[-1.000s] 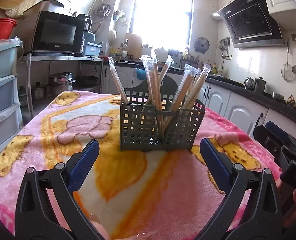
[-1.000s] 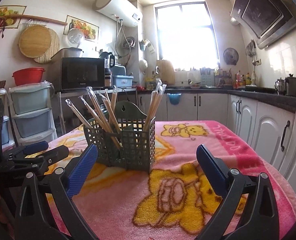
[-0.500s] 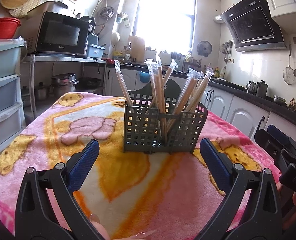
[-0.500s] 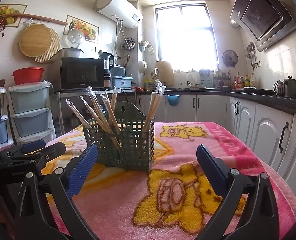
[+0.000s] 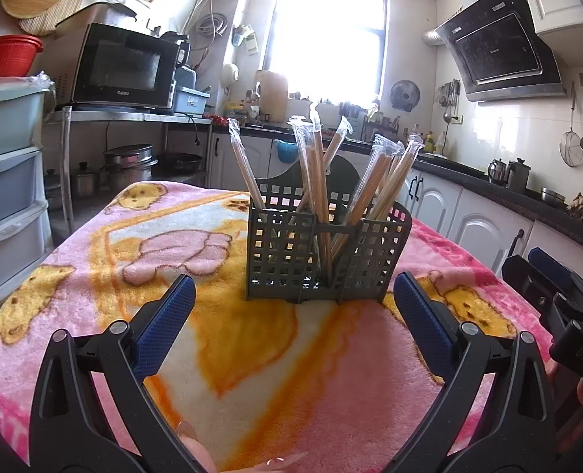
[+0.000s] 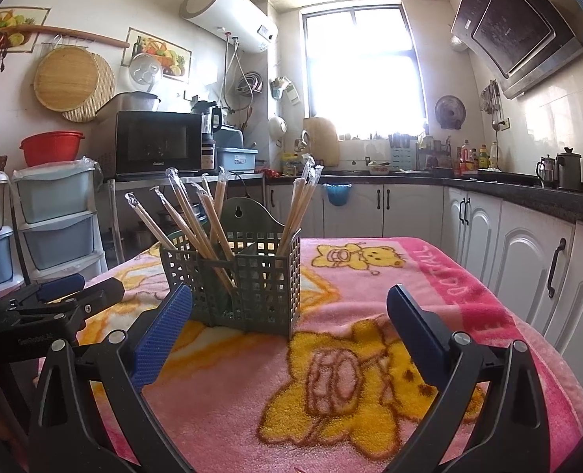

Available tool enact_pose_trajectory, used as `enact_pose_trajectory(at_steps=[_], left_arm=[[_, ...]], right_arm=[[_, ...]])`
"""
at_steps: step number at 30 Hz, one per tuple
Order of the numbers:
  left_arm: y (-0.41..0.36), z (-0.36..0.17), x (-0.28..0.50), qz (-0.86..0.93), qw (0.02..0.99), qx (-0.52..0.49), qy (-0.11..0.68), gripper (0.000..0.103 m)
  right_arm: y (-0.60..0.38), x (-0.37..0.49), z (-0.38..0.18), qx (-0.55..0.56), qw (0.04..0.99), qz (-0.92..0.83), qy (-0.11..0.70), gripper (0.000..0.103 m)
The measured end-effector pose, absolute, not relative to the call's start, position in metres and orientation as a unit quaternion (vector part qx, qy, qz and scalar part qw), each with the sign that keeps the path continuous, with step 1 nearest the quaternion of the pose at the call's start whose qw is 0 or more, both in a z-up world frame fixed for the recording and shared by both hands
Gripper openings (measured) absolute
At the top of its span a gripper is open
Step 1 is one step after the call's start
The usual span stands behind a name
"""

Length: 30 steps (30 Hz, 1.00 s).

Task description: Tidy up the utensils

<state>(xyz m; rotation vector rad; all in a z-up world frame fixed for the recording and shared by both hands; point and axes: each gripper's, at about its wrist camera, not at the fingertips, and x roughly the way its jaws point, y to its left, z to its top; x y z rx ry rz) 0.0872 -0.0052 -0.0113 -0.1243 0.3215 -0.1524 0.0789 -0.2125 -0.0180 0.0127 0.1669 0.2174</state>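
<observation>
A grey-green slotted utensil holder (image 5: 323,252) stands upright on the pink cartoon blanket (image 5: 173,260). It also shows in the right wrist view (image 6: 236,283). Several plastic-wrapped wooden chopsticks (image 5: 315,173) stand in its compartments, leaning apart; they also show in the right wrist view (image 6: 197,213). My left gripper (image 5: 291,315) is open and empty, just in front of the holder. My right gripper (image 6: 287,323) is open and empty, in front of the holder's corner. Each gripper shows at the edge of the other's view, the right one (image 5: 559,295) and the left one (image 6: 55,299).
The blanket covers a table (image 6: 508,315) whose edges drop off left and right. White cabinets (image 6: 528,244) and a dark counter run along the right. Plastic drawers (image 5: 4,181) and a microwave (image 5: 122,67) stand to the left.
Both views have tilted up slightly and drawn a little closer to the holder. Both grippers stay open and empty. The chopsticks have not moved.
</observation>
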Motion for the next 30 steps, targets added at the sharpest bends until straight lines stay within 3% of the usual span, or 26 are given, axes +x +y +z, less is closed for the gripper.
enact_pose_trajectory(at_steps=[30], left_arm=[[-0.0055, -0.0125, 0.0883, -0.071, 0.983, -0.061, 0.161, 0.093]], right_arm=[[-0.2139, 0.0791, -0.0188, 0.008, 0.991, 0.107, 0.084, 0.097]])
